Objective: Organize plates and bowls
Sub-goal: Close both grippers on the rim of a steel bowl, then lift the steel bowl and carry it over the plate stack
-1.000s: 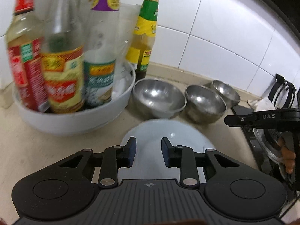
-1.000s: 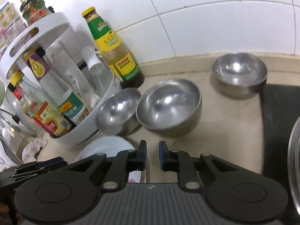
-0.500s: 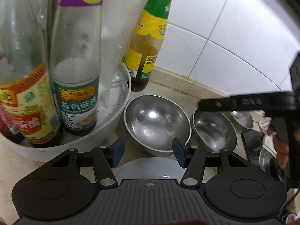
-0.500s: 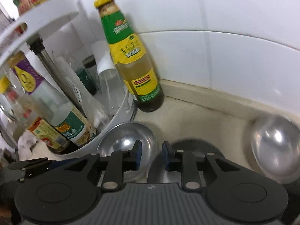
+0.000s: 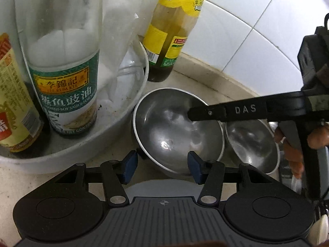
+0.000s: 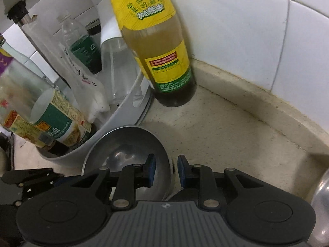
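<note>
A steel bowl (image 5: 176,127) sits on the counter beside the white bottle rack; it also shows in the right wrist view (image 6: 125,146). A second steel bowl (image 5: 250,142) stands to its right. A white plate (image 5: 162,187) lies under my left gripper. My left gripper (image 5: 162,167) is open, its fingers at the first bowl's near rim. My right gripper (image 6: 165,169) is open, its fingers either side of that bowl's right rim; one finger (image 5: 226,112) reaches over the bowl in the left wrist view.
A white round rack (image 5: 115,127) holds several sauce bottles at the left. A green-and-yellow bottle (image 6: 158,47) stands by the tiled wall. A third steel bowl's edge (image 6: 320,201) shows at the far right. Beige counter (image 6: 226,127) lies behind the bowls.
Both grippers have moved forward and down to the leftmost steel bowl. The left gripper has opened wider. The right gripper has opened a little around the bowl's rim.
</note>
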Demonstrator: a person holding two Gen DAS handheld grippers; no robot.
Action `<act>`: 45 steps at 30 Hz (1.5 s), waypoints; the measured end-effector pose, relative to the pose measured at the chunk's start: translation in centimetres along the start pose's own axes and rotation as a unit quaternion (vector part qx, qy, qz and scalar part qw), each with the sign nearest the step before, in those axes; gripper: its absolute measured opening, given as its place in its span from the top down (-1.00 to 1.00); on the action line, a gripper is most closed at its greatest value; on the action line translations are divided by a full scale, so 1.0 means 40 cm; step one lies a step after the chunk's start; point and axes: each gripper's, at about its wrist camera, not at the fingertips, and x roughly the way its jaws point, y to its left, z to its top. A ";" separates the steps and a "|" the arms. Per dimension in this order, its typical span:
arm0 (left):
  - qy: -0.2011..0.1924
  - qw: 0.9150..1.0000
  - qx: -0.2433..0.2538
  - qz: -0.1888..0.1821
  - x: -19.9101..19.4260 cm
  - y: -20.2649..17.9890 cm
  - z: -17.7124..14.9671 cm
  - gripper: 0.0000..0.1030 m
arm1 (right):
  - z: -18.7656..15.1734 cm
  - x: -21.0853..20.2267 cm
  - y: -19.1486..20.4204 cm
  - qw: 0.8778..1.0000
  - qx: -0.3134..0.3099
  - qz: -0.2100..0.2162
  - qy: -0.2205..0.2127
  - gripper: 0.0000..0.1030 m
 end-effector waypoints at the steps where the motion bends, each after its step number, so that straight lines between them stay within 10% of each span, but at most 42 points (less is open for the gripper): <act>1: -0.001 1.000 0.003 0.003 0.005 0.001 0.000 -0.13 | -0.001 0.001 0.005 1.000 -0.009 -0.009 0.001 0.75; 7: -0.003 1.000 0.003 0.011 0.015 0.022 0.005 0.26 | -0.008 -0.014 0.008 0.999 -0.034 -0.033 0.015 0.82; 29: -0.071 0.996 0.048 -0.013 -0.135 -0.027 -0.001 0.26 | -0.052 -0.196 0.049 0.998 0.009 -0.028 -0.061 0.82; 45: -0.076 0.995 0.059 -0.012 -0.316 0.001 -0.179 0.26 | -0.210 -0.283 0.196 0.999 -0.003 -0.010 -0.040 0.82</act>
